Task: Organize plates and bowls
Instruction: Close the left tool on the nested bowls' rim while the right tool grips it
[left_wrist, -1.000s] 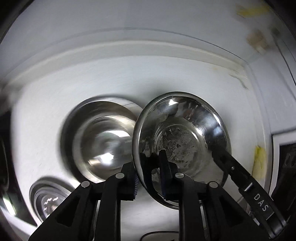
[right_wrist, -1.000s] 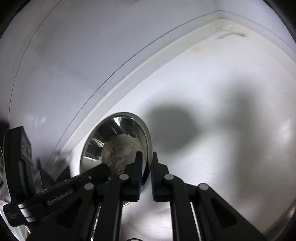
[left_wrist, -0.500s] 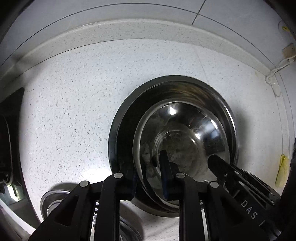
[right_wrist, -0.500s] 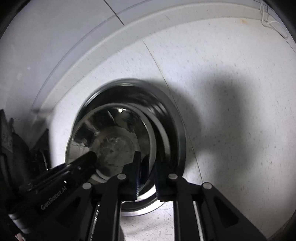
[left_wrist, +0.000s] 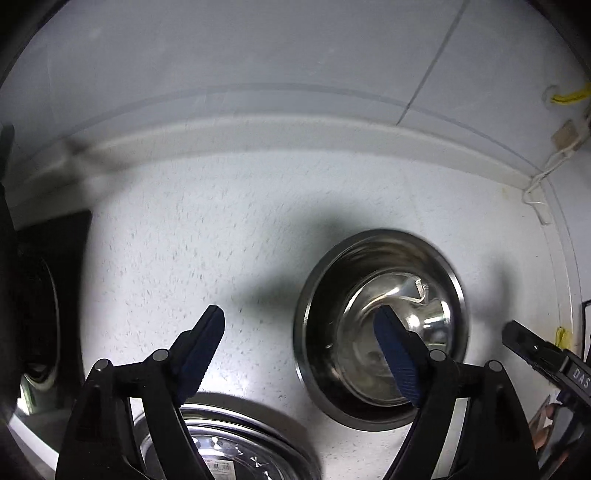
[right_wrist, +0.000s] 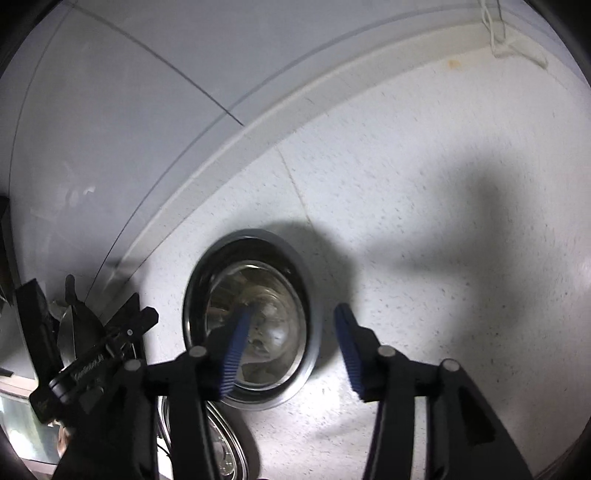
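My left gripper (left_wrist: 301, 349) and right gripper (right_wrist: 291, 349) both hang spread and empty above the small steel bowl (left_wrist: 397, 341), which sits nested inside the larger steel bowl (left_wrist: 380, 326) on the speckled counter (left_wrist: 207, 236). Nesting them saves counter room. Another steel dish (left_wrist: 240, 448) waits nearer me, probably next.

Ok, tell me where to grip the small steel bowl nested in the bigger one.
Probably pinch the small bowl by its thin rim, coming from above with one finger inside. It sits upright and recessed within the bigger bowl, so its outer wall is hidden.
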